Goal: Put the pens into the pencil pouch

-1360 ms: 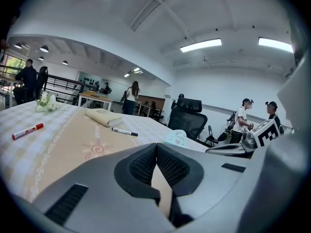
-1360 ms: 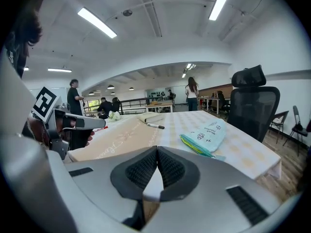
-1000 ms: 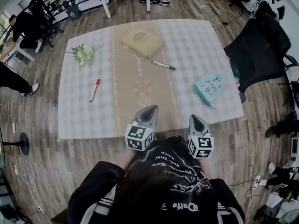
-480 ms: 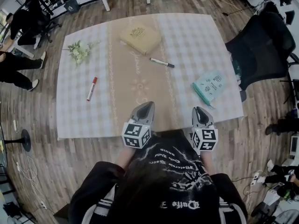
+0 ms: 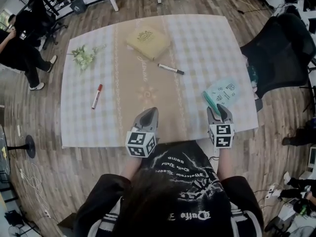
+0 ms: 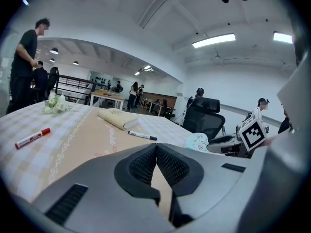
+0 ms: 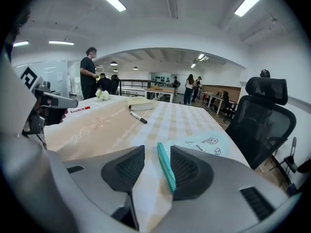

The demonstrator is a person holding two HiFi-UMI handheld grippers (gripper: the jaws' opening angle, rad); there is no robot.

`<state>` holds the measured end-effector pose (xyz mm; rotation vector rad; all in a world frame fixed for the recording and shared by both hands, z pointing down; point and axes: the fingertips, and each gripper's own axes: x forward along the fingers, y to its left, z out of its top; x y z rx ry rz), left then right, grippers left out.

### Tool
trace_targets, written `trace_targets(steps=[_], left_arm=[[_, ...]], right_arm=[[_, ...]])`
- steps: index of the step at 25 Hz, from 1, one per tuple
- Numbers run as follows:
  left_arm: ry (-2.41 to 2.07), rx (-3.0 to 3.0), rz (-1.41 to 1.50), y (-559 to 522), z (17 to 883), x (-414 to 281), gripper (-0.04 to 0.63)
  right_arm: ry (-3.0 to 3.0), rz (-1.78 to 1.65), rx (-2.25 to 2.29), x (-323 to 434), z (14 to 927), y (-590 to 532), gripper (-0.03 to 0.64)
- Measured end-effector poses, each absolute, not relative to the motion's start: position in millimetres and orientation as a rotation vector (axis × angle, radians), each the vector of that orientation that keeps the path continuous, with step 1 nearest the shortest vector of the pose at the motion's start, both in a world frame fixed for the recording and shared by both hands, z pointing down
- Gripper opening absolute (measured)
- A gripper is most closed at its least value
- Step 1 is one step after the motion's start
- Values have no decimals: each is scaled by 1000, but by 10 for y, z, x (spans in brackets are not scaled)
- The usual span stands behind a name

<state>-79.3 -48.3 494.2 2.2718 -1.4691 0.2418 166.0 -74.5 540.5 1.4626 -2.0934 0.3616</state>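
Open lane down the middle: the surface (image 5: 133,83) lies bare along its tan runner from the near edge up to the black pen (image 5: 171,69). A red pen (image 5: 97,96) lies alone at left, well apart from the flowers (image 5: 85,57) and book (image 5: 148,42) on the far side. The pencil pouch (image 5: 223,92) occupies the near right, with a black chair (image 5: 276,53) crowding the right edge.

The left gripper (image 6: 156,147) has its 2 dark ribbed fingers (image 6: 141,166) pressed together, with nothing between them. Beyond them the desk (image 6: 82,140) carries a checked cloth with a tan runner. On it lie a red pen (image 6: 32,138) at the left, a black-capped pen (image 6: 142,136) near the middle, a tan book (image 6: 117,119) behind that, white flowers (image 6: 55,103) (far left) and the pale pencil pouch (image 6: 197,141) at the right, before a black chair (image 6: 204,120).
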Motion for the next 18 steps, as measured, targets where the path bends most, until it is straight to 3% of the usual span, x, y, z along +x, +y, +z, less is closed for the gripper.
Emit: trace_targets(steps=[13, 18], left_arm=[[-1572, 2198, 286, -587, 5022, -887, 20], [-1577, 2195, 303, -647, 5061, -842, 20]], right_arm=[[-1953, 376, 1164, 1905, 6022, -1076, 175], [-1907, 330, 1090, 1914, 6128, -1112, 118]])
